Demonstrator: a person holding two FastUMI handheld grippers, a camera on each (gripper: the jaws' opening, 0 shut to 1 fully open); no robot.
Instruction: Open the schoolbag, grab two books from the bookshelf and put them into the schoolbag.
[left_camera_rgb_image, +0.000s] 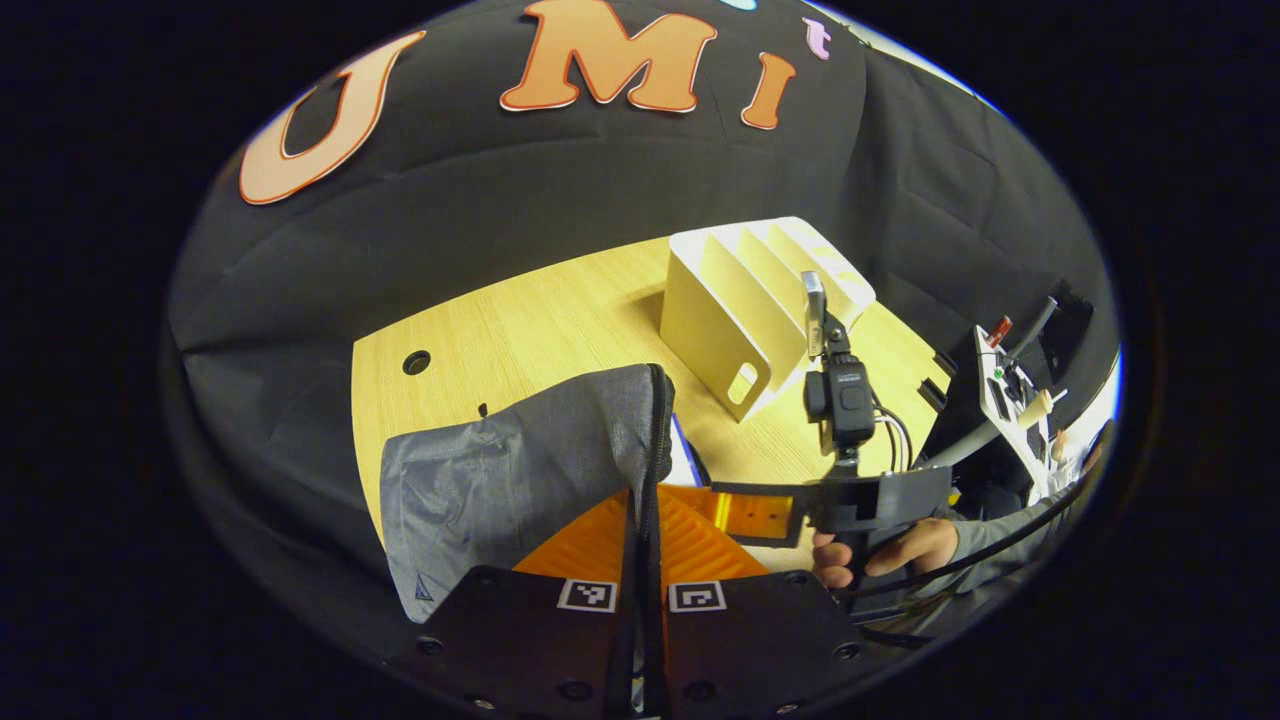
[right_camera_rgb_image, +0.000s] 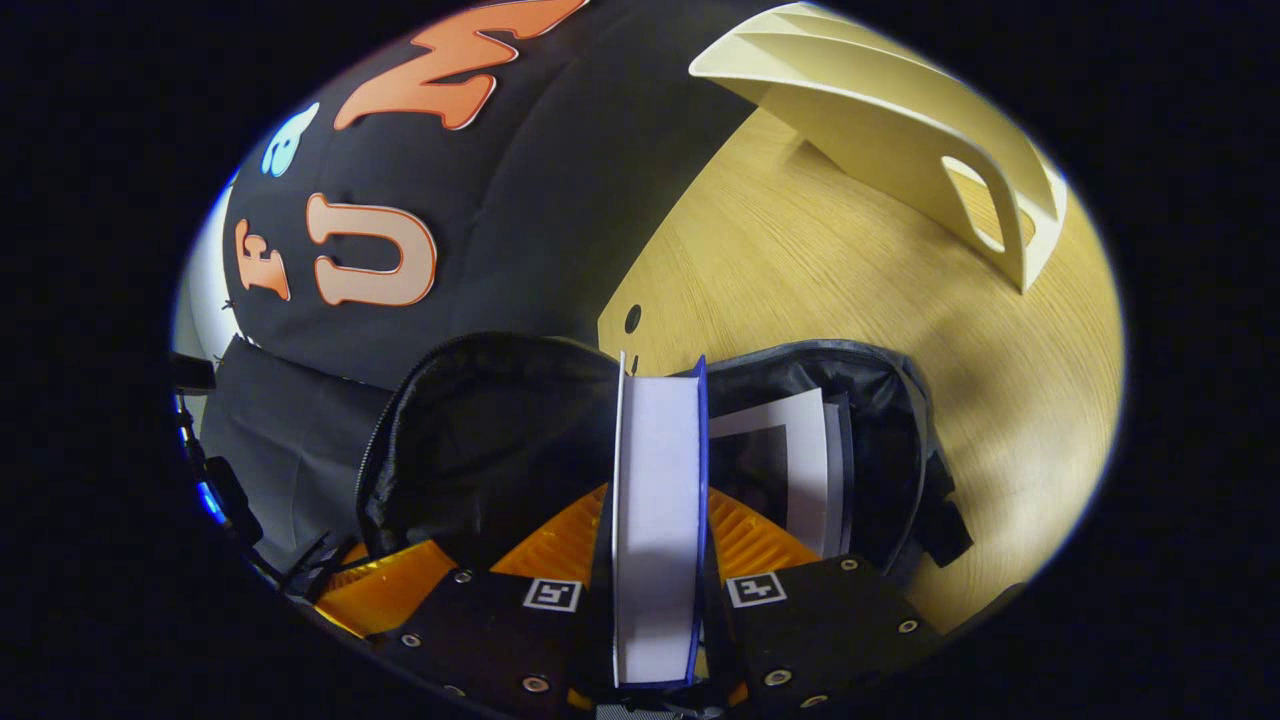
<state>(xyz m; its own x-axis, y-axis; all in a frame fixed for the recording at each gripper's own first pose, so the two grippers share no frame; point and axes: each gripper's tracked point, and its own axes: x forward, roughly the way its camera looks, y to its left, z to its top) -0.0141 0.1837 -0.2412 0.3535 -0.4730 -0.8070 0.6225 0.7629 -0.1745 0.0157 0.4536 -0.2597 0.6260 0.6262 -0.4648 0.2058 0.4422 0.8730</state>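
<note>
A blue-covered book (right_camera_rgb_image: 655, 520) is clamped edge-on between the fingers of the right gripper (right_camera_rgb_image: 655, 600), its long axis running straight ahead along the fingers and its far end poised over the open mouth of the black schoolbag (right_camera_rgb_image: 480, 440). A second book (right_camera_rgb_image: 790, 460), pale-covered, is already seen standing inside the opening, just to the right of the held one. The bag's mouth lies directly ahead of and below the held book, so the coming move is judged to be a forward and downward slide into the gap to the left of the stored book.

In the left gripper view, the grey flap of the schoolbag (left_camera_rgb_image: 520, 470) is pinched along its zipper edge by the fingers of the left gripper (left_camera_rgb_image: 645, 600), which are closed on the fabric and hold the mouth wide. The right gripper (left_camera_rgb_image: 745, 512) and the hand (left_camera_rgb_image: 890, 555) holding it are seen beyond. The cream bookshelf (left_camera_rgb_image: 750, 310) stands empty on the wooden surface (left_camera_rgb_image: 520, 320), well apart from the bag.
</note>
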